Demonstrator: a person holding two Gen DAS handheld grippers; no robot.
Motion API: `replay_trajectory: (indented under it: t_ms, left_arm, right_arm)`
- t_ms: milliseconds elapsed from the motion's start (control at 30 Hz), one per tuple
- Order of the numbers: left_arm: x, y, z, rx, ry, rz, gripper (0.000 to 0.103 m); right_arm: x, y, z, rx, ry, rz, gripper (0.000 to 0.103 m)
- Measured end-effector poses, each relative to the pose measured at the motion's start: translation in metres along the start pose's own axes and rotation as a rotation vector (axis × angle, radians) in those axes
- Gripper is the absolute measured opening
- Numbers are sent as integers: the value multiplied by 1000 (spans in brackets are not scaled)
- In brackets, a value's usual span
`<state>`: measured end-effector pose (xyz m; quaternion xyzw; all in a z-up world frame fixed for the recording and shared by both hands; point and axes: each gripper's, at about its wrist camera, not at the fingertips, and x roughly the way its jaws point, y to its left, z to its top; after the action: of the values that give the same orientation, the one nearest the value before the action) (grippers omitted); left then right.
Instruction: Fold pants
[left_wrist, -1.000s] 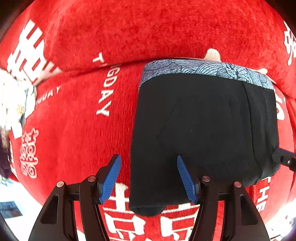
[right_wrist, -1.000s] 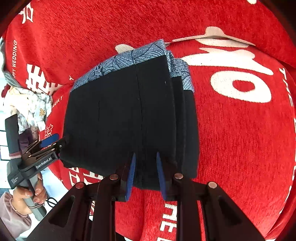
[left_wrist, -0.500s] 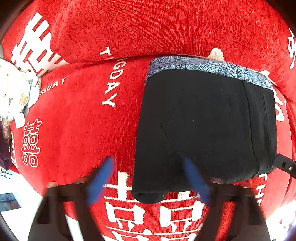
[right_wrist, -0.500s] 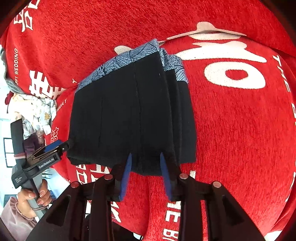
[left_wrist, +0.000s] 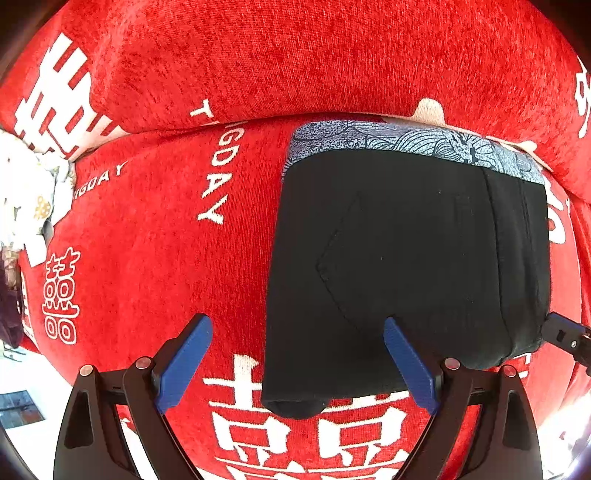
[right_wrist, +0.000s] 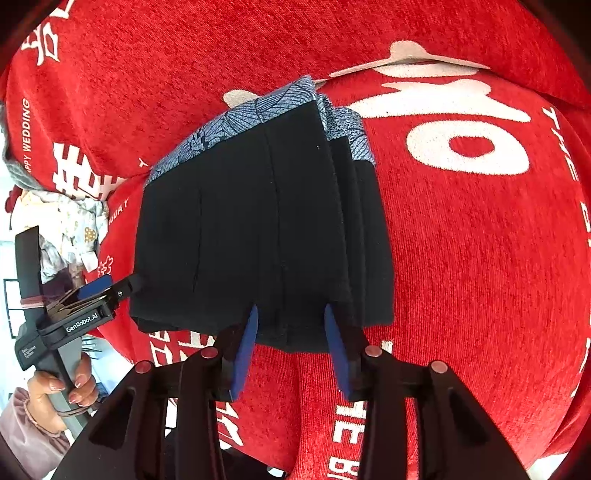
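The black pants (left_wrist: 413, 266) lie folded in a compact stack on the red sofa seat, with a blue-grey patterned waistband (left_wrist: 406, 140) at the far edge. In the right wrist view the pants (right_wrist: 258, 229) show several stacked layers. My left gripper (left_wrist: 295, 362) is open, its jaws wide, just short of the near left corner of the stack. My right gripper (right_wrist: 291, 347) is open at the near edge of the stack, holding nothing. The left gripper also shows in the right wrist view (right_wrist: 107, 291), touching the stack's left corner.
The red cover with white lettering (left_wrist: 147, 240) drapes the seat and the backrest (left_wrist: 295, 55). A pile of pale clothes (right_wrist: 66, 218) lies at the sofa's left end. The person's hand (right_wrist: 62, 387) holds the left gripper's handle. The seat's front edge runs just below both grippers.
My right gripper has opened and let go of the stack's near edge, then drawn back slightly. My left gripper has pulled back a little and stays open.
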<state>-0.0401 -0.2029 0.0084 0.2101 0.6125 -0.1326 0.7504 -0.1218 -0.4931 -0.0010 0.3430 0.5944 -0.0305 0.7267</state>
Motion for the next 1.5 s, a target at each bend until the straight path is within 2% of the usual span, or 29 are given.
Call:
replay_trajectory:
  t_ms: [433,900,1133,1500]
  left_arm:
    - [6,0,-2,-18,32,19,95]
    - [4,8,0,-29,22,27,95]
    - [4,18,5,-38,13,44,95]
    - [6,22,10,-38,10,55,95]
  right_arm:
    - [2,1,1,-7,6,12,45]
    - [0,5,0,-8,4,-3,48]
    - [0,11,1,-32,8,-12,55]
    - [-3,16,5,-29,19,-32,56]
